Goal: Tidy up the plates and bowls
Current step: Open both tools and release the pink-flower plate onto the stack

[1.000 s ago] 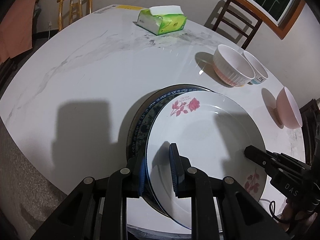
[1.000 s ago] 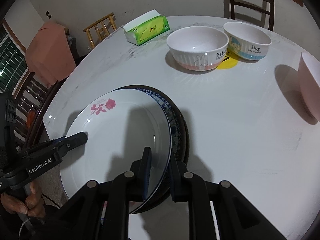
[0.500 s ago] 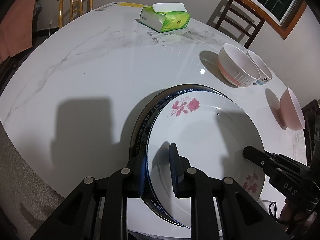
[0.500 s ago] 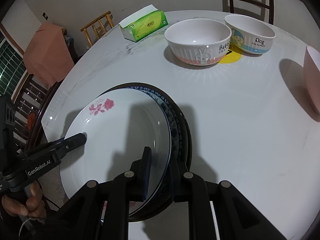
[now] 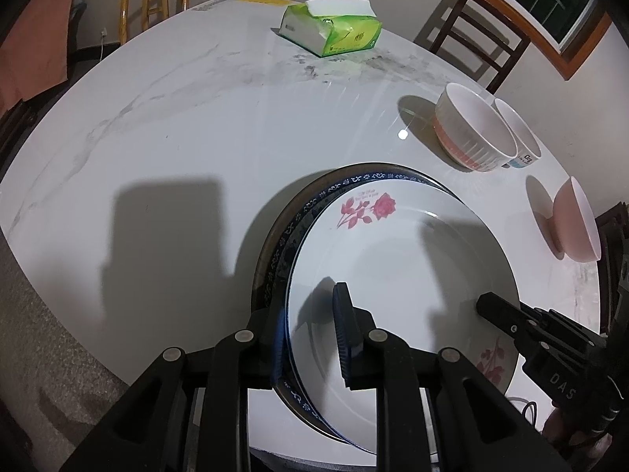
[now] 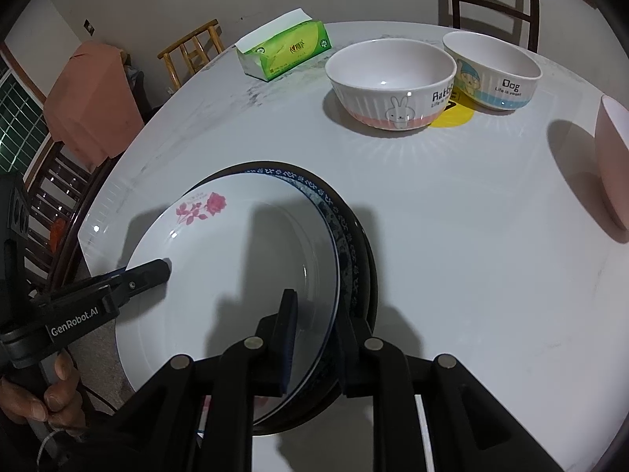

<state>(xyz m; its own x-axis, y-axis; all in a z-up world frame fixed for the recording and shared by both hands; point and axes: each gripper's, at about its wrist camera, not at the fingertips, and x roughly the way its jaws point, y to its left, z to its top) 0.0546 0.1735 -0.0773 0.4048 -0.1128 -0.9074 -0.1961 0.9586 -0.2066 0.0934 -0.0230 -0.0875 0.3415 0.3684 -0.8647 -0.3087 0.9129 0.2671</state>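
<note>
Looking down the left wrist view: left gripper (image 5: 312, 338) clamped on the near-left rim of the plate stack (image 5: 283, 236), one pad on the rose plate (image 5: 393, 275), the other under the stack edge. Stack sits at the near edge of the marble table (image 5: 177, 118). Right gripper (image 5: 487, 306) pokes in from the right over the same plate. Far right: rabbit bowl (image 5: 471, 133), dog bowl (image 5: 519, 137) touching it, pink bowl (image 5: 574, 224) apart. Tissue box (image 5: 334, 31) far.

Right wrist view: right gripper (image 6: 314, 338) pinches the stack's (image 6: 354, 244) near-right rim, rose plate (image 6: 220, 275) on top. Left gripper (image 6: 157, 271) at its left rim. Rabbit bowl (image 6: 389, 82), dog bowl (image 6: 495, 70) far; pink bowl (image 6: 613, 157) right edge.
</note>
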